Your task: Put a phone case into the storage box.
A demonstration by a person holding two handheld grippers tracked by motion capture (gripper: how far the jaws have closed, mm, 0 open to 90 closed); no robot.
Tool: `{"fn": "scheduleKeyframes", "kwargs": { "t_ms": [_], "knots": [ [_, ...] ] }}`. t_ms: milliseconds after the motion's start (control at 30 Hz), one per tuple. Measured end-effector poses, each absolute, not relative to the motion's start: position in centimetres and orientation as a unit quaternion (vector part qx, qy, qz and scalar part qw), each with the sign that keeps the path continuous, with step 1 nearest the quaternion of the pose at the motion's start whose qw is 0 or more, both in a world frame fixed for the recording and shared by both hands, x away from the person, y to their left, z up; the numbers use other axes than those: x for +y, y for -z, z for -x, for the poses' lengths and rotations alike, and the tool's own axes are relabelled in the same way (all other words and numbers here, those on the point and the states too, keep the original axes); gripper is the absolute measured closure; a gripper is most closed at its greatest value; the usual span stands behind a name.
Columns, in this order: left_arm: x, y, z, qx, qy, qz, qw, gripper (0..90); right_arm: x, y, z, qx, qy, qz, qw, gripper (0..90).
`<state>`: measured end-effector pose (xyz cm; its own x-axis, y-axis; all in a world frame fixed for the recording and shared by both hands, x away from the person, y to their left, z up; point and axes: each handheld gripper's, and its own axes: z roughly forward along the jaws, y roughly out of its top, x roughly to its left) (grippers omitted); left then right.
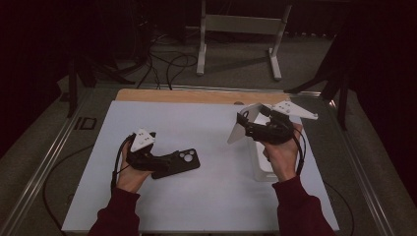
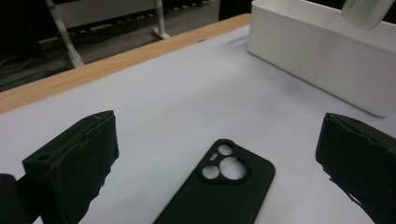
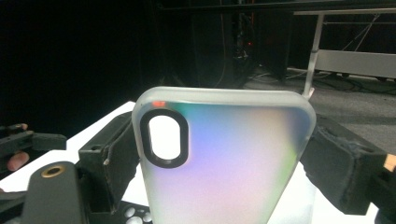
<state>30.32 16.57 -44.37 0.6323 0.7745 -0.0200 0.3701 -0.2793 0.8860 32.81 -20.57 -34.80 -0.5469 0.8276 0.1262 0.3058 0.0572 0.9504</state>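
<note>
I see a black phone case with matte finish on the white table mat. I hold a frosted translucent case, iridescent pink-blue-green, black ring round its camera cutout. White box, tan wooden table edge, maroon sleeves, black gripper pads.

Phone case lies on table, left of box.
</note>
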Motion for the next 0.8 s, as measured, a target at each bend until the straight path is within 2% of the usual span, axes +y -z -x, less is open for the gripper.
{"fn": "scheduleKeyframes", "kwargs": {
  "t_ms": [367, 800],
  "knots": [
    [18.9, 45.8, -29.3, 0.379, -0.227, -0.766, 0.467, 0.0, -20.9, 35.1, -33.6, 0.682, -0.547, -0.421, 0.242, 17.0],
    [21.2, 47.1, -27.3, 0.378, -0.242, -0.746, 0.491, 0.0, -21.2, 34.5, -34.2, 0.677, -0.544, -0.426, 0.254, 16.9]
  ]
}}
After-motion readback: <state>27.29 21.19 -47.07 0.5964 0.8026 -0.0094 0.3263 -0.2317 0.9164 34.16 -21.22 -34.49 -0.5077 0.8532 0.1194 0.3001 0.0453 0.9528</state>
